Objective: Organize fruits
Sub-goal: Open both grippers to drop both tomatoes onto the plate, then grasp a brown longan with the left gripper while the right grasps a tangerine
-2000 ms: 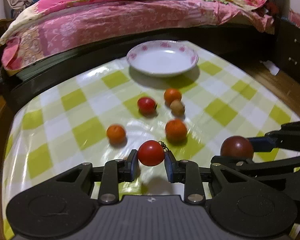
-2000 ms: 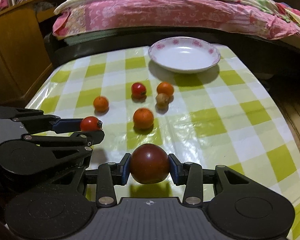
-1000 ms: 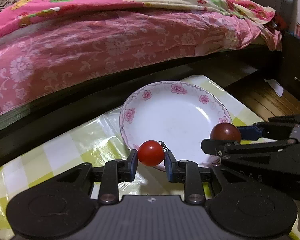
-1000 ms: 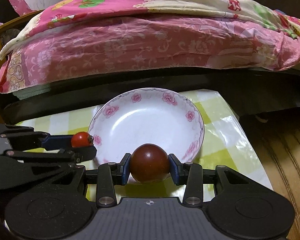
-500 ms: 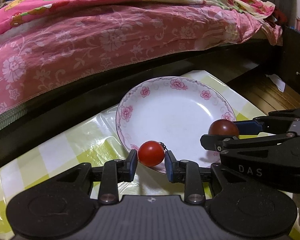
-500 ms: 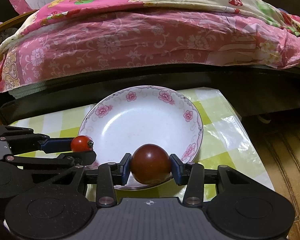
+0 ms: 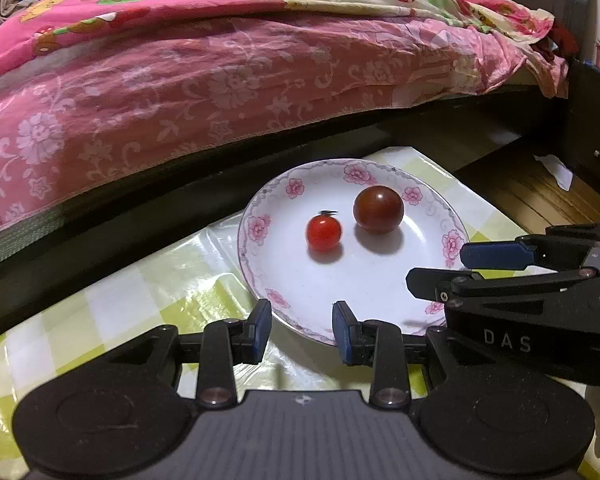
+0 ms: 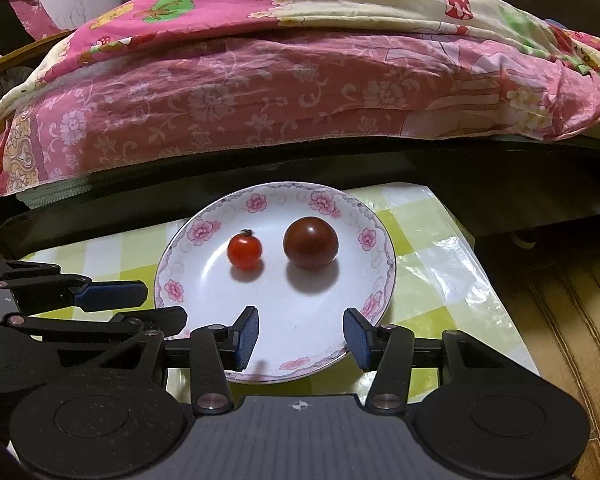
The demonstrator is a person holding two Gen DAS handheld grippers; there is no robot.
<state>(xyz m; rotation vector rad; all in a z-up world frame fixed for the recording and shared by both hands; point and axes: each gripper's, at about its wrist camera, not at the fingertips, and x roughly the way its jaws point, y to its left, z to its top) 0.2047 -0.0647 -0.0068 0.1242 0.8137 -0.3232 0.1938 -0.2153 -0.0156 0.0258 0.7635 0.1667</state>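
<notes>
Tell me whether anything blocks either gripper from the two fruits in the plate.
Nothing visible does. The small red tomato and dark tomato lie apart in the plate; both grippers, the left and the right, are opening with nothing between them.

One white plate (image 8: 275, 296) with a pink flower rim sits on the checked tabletop (image 8: 428, 248). Two tomatoes lie on the plate: one small bright red tomato (image 8: 244, 252) left of its centre, and one larger dark red tomato (image 8: 310, 242) just right of it. One bed (image 8: 300, 92) stands behind the plate.
</notes>
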